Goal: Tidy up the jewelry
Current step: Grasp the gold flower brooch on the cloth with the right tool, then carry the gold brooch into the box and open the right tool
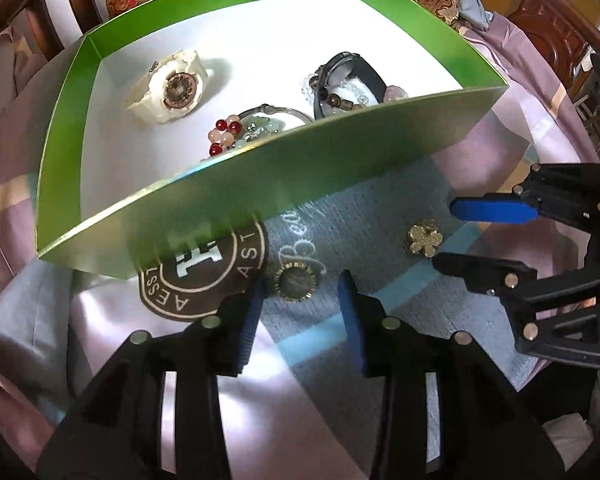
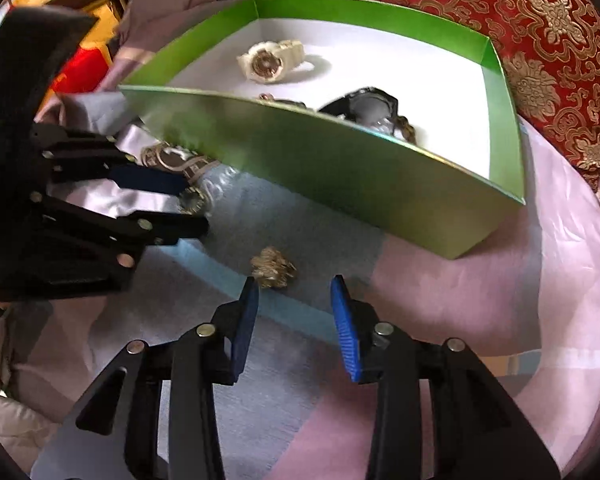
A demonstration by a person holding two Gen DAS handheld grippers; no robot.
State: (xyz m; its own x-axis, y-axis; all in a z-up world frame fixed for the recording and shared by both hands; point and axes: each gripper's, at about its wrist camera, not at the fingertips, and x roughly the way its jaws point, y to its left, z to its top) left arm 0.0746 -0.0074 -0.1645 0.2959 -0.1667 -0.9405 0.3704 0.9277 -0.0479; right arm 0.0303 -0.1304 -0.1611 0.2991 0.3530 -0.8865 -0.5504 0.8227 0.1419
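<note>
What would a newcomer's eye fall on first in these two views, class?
The green box fills the middle, holding a cream watch, a black watch and beaded bracelets. In front of it on the cloth, open left tongs face a round gold brooch, and open right tongs face a gold flower brooch.

1. The near wall of the green cardboard box (image 1: 300, 176) hides the lower part of a cluster of red and pink beaded bracelets (image 1: 224, 136) in the left wrist view.
2. The same wall cuts off a black-strapped watch (image 2: 370, 109) in the right wrist view; its dial is too blurred to read.
3. A round brown patch with cream lettering (image 1: 204, 280) on the bedspread lies partly under the box, its wording incomplete.
4. A small gold flower-shaped brooch (image 2: 273, 267) is smeared by blur in the right wrist view; its petals cannot be told apart.
5. A red and gold brocade cushion (image 2: 520, 40) runs off the top edge.
</note>
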